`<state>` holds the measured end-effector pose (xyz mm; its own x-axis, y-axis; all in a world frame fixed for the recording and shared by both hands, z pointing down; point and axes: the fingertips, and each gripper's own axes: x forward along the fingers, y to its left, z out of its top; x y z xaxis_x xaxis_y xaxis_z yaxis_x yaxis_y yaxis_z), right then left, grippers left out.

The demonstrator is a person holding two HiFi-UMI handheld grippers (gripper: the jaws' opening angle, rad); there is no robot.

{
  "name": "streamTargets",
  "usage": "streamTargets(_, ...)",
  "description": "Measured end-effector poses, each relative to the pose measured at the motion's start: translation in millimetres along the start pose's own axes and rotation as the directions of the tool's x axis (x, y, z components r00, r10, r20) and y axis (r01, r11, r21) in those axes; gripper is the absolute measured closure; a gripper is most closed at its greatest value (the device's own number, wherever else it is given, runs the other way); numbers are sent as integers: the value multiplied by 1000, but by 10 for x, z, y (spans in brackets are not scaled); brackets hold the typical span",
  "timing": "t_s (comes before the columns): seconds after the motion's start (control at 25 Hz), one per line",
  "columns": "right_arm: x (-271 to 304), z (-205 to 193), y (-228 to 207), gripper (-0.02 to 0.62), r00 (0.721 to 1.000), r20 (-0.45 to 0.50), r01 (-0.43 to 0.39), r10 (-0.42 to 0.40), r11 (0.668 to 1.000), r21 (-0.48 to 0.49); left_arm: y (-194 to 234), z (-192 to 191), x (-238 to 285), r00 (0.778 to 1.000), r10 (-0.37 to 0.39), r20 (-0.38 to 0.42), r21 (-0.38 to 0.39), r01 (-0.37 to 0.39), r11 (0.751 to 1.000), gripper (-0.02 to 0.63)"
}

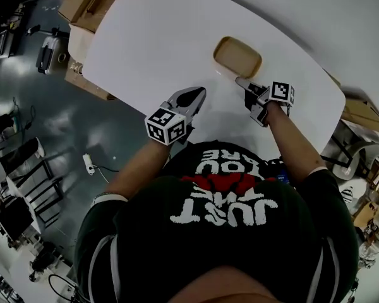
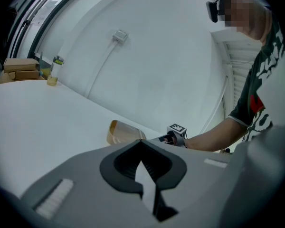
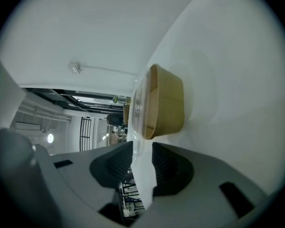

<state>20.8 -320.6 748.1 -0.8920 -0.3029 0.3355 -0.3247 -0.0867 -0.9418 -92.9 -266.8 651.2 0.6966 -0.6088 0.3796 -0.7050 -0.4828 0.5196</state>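
Well, my right tongs (image 3: 141,147) stand parted astride the lid (image 3: 138,106) edge, my left tongs (image 2: 141,145) clenched empty. A shallow pinch could slip off.

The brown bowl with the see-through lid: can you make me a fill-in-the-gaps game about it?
1. The brown bowl stands on a ___ table.
2. The edge of its clear lid lies between the jaws of the ___ gripper.
3. The left gripper has its jaws together and holds ___.

Missing words: white; right; nothing.
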Motion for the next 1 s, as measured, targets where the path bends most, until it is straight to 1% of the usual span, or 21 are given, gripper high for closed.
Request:
streamTargets(0.08, -1, 8, 29, 528, 1000, 10, -25, 25, 1000, 10, 15, -7, -4, 1000, 1, -2, -5, -1, 1000, 598)
streamTargets(0.12, -4, 13, 51, 553, 999, 16, -39, 39, 999, 12, 23, -10, -7, 1000, 1, -2, -7, -1, 1000, 598)
streamTargets(0.16, -12, 19, 72, 559, 998, 21, -52, 51, 999, 14, 30, -12, -9, 1000, 2, -2, -10, -2, 1000, 598)
streamTargets(0.28, -66, 30, 104, 561, 998, 26, -54, 54, 999, 3, 32, -15, -13, 1000, 2, 0, -12, -2, 1000, 598)
streamTargets(0.48, -118, 26, 291, 563, 993, 25, -111, 112, 994, -22, 8, 16, -45, 1000, 1, 8, -8, -1, 1000, 598)
streamTargets(0.68, -190, 102, 513, 565, 989, 41, -136, 139, 989, -64, -25, 83, -90, 1000, 1, 31, 0, -1, 1000, 598)
streamTargets(0.84, -292, 170, 756, 565, 987, 50, -145, 151, 984, -106, -102, 193, -131, 998, -4, 57, 17, 3, 1000, 598)
streamTargets(1.0, -449, 264, 1003, 565, 984, 75, -148, 160, 978, -148, -201, 353, -168, 996, -12, 84, 51, 8, 999, 598)
